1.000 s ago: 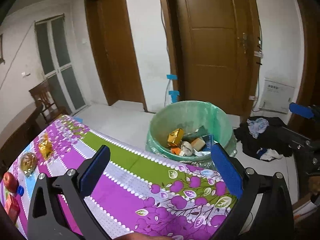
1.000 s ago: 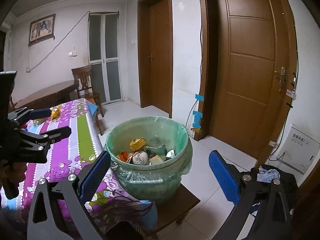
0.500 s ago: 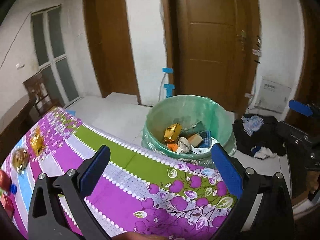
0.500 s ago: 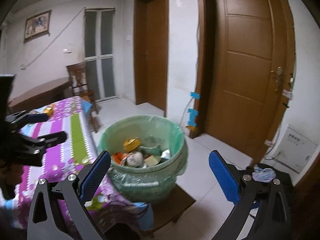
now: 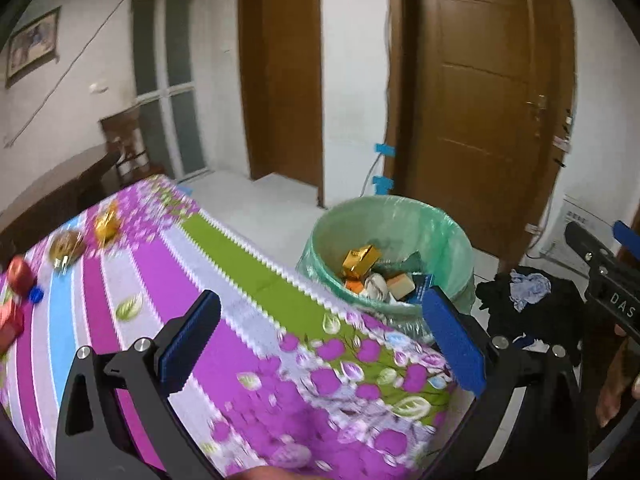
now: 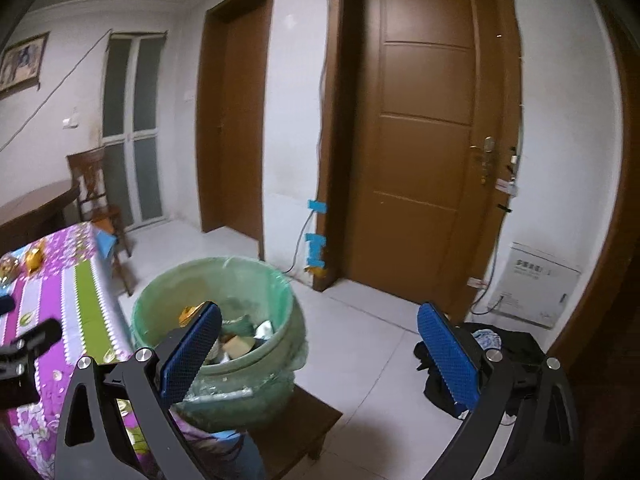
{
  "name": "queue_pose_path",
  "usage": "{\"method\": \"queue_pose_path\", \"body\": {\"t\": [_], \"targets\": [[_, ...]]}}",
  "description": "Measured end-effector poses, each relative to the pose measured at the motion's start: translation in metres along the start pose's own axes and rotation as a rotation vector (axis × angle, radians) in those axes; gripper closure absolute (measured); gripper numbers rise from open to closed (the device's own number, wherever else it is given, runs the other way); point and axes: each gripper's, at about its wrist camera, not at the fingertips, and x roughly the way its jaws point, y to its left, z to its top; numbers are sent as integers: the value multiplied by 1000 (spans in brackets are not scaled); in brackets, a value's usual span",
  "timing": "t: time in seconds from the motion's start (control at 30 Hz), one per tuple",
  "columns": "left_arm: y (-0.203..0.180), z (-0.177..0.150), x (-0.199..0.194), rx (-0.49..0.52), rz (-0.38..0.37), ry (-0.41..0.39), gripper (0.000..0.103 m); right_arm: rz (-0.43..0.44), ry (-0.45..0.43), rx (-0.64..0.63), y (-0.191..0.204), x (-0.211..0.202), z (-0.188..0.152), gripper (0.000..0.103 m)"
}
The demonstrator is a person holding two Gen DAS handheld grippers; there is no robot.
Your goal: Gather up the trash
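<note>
Fingers: both grippers gape wide and hold nothing. The left gripper [image 5: 320,340] hangs over the table [image 5: 248,276]; the right gripper [image 6: 320,352] hangs off the table's end, over the bin [image 6: 280,344] and the floor.

Trash left: at the table's far end lie a gold wrapper [image 5: 106,226], a round foil-wrapped piece [image 5: 66,246], a red item [image 5: 20,276], a small blue cap [image 5: 36,294] and a red packet [image 5: 10,322] at the frame's edge. All are blurred, so what each is remains uncertain.

Bin: green-lined, just past the table's near edge, already holding a gold box [image 5: 360,260] and other scraps.

Handling: the wrappers look light, thin and crinkly, likely to slide on the cloth. I would pinch each across a raised fold, not flat. The cap is small and hard; take it across its rim. The red item looks rounder and heavier and may roll.

Around: a dark clothes heap [image 5: 532,304] on the floor beside the bin, a chair [image 5: 128,148], doors.

In the way: nothing lies between the left gripper and the trash; the reach is long. The right gripper shows at the left view's right edge, so the two could cross near the bin.
</note>
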Motion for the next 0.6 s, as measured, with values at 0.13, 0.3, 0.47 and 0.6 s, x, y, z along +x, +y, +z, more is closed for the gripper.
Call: {"method": "queue_pose_path", "body": {"t": [0.13,0.3,0.47,0.6], "targets": [[-7,-5,-11,-42,41,-18,6,13,-17,-17,-9,-6,-7,5],[-19,-15,-18,-57,91,-19,6,111,-2,-14,-20,-13,-16,5],[-26,-27,-20,-81,134,7,6,223,22,7,-25,-12,-15,5],[-18,-35,-24,-114,169,23,6,263,22,10,-24,-16,-15,5]]}}
